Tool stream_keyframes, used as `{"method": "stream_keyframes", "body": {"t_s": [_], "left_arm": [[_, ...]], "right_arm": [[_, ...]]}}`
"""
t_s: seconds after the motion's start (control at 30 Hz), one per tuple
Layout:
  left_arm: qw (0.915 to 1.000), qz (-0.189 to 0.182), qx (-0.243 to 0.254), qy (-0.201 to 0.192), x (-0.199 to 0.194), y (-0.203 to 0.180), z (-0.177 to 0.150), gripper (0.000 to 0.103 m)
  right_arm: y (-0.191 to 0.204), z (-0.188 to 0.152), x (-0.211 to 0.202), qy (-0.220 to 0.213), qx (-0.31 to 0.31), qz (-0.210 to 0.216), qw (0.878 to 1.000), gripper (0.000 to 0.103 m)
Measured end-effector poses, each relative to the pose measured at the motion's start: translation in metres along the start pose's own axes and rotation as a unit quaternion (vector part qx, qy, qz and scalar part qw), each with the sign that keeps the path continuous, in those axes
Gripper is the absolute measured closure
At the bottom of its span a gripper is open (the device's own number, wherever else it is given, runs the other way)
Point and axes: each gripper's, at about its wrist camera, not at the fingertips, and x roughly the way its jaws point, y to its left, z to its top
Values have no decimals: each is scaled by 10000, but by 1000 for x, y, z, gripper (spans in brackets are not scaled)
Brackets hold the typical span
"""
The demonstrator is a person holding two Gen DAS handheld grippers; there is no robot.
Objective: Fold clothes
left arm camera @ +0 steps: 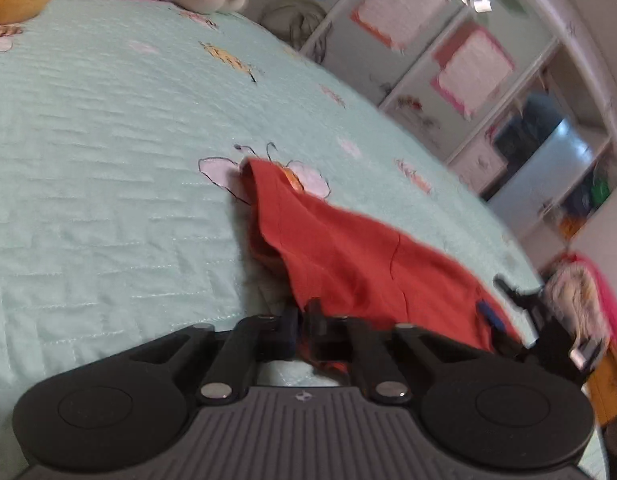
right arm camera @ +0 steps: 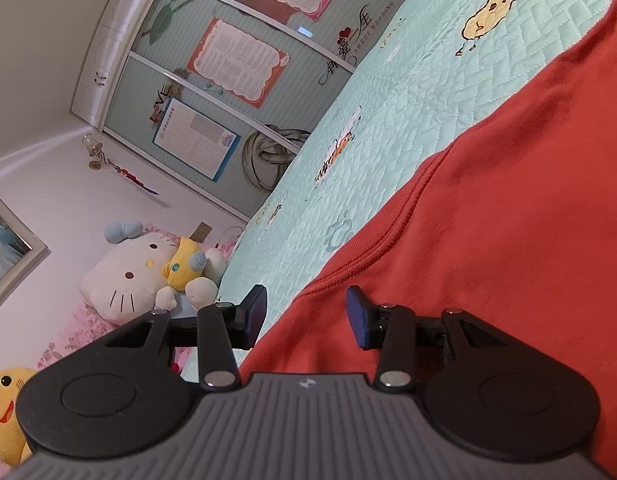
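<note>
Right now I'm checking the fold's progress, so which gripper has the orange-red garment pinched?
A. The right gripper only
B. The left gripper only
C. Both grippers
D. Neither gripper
B: the left gripper is shut on a fold of the orange-red garment, while the right gripper stands open over the cloth, pads apart and not pressing it.

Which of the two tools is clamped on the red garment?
The left tool, shut on the red garment; the right tool stands open over it.

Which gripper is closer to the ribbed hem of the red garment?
Right. The right gripper is open over the ribbed hem. The left gripper is shut on another edge of the red garment.
</note>
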Motion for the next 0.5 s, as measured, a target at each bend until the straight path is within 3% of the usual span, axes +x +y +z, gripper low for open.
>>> {"method": "stream_keyframes", "body": {"t_s": [0.1,0.13,0.27,0.5], "left_arm": [[9968,519,513,-322,-2,4,11,98],[9978,541,262,-285,0,14,14,98],[9950,711,627,-303,4,14,6,98],[9943,875,441,-429,-18,9,-7,94]], "right_arm": [[-1,0,0,37,-31,-16,10000,59],[-1,0,0,46,-48,-27,10000,59],[1,0,1,82,-145,-102,9998,59],[0,-1,0,23,-162,-48,9999,59]]}}
